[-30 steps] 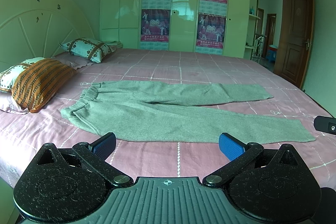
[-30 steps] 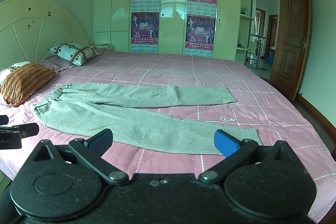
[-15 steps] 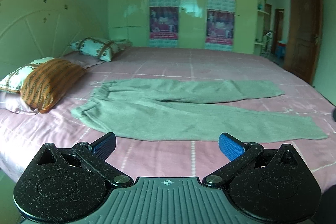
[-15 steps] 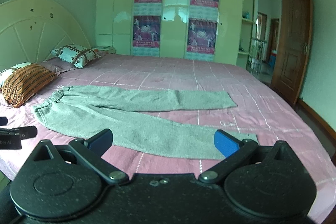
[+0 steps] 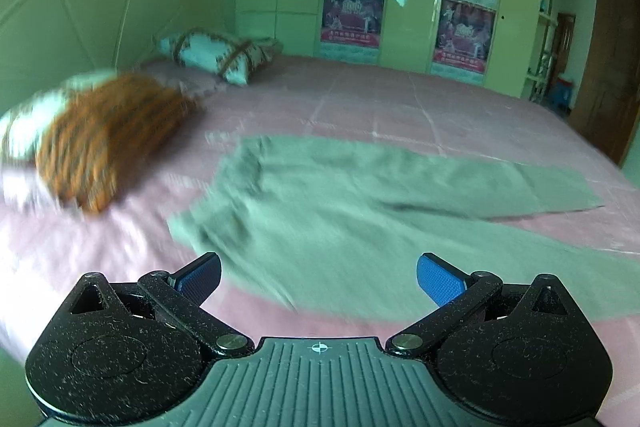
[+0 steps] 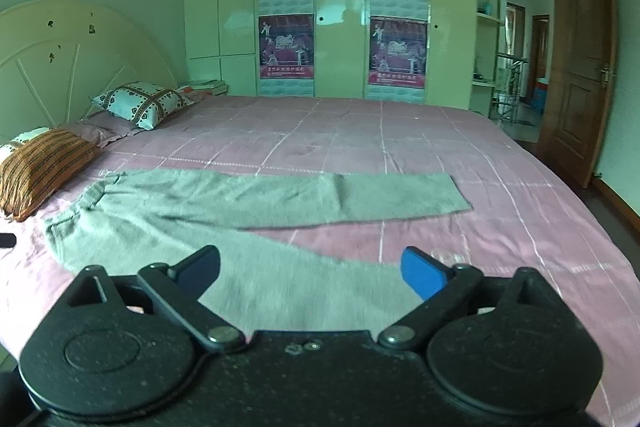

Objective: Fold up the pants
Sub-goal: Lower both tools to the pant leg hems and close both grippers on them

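The left gripper [image 5: 318, 273] points forward and somewhat downward, its two blue-padded fingers [image 5: 439, 278] spread wide apart with nothing pressed between the pads. The right gripper [image 6: 312, 269] is pitched down in much the same way; its jaws are closing, though the blue pads [image 6: 422, 271] stand well apart and grip nothing. No hand or sleeve of the person shows in either wrist view
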### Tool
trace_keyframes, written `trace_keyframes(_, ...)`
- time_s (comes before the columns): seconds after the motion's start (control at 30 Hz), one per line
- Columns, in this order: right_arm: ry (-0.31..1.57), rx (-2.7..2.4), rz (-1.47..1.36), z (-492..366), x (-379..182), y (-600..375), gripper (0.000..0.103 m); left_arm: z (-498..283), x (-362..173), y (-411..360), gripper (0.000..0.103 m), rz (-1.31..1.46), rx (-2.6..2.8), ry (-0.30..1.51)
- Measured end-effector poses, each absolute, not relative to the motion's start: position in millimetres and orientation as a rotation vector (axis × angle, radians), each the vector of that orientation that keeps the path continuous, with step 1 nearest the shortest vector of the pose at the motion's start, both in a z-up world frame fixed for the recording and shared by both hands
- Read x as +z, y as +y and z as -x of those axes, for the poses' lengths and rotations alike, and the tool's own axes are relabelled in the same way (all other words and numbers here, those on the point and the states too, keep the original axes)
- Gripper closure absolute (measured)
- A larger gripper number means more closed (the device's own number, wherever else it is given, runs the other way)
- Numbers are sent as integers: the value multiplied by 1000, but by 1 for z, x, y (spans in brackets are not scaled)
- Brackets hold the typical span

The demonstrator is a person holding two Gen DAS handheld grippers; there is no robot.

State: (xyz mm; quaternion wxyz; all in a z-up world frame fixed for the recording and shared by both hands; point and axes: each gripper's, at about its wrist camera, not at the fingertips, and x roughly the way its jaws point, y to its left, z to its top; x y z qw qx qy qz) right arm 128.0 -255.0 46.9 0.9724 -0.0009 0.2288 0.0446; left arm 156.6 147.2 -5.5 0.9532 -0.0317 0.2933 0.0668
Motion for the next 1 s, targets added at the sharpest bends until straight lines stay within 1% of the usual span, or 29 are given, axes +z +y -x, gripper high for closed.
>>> trace_keyframes(0.03, 461, 95, 6, -143, 50, -255, 21, -173, -3, 156, 0, 38, 146, 591)
trace_keyframes(0.1, 459, 110, 18, -178, 55, -252, 29, -213, -2, 175, 0, -7, 126, 605)
trace_keyframes(0.17, 467, 129, 31, -217, 57, -248, 29, -260, -11, 200, 1, -2, 125, 651)
trace_keyframes(0.2, 477, 139, 43, -241, 56, -245, 30, -283, -18, 211, 10, 8, 121, 672)
trace_keyframes(0.27, 503, 148, 58, -281, 49, -241, 32, -323, -31, 230, 21, 33, 138, 719)
trace_keyframes(0.33, 540, 151, 75, -326, 38, -234, 35, -361, -46, 252, 22, 94, 135, 727)
trace_keyframes(0.4, 567, 165, 74, -363, 25, -230, 42, -393, -60, 264, 22, 121, 135, 743)
trace_keyframes(0.43, 578, 174, 70, -379, 20, -229, 45, -412, -68, 269, 22, 126, 127, 759)
trace_keyframes(0.47, 592, 180, 68, -400, 11, -226, 49, -431, -78, 272, 22, 103, 135, 782)
trace_keyframes(0.5, 605, 193, 72, -418, 3, -223, 51, -449, -88, 273, 22, 69, 142, 804)
trace_keyframes(0.67, 695, 218, 140, -502, -43, -206, 52, -510, -128, 286, 22, 98, 126, 872)
trace_keyframes(0.77, 726, 244, 218, -534, -65, -192, 57, -539, -141, 293, 21, 113, 117, 886)
trace_keyframes(0.97, 781, 288, 315, -581, -94, -184, 56, -572, -149, 298, 21, 99, 69, 884)
trace_keyframes(1.0, 795, 296, 316, -585, -97, -185, 56, -577, -151, 298, 18, 106, 69, 886)
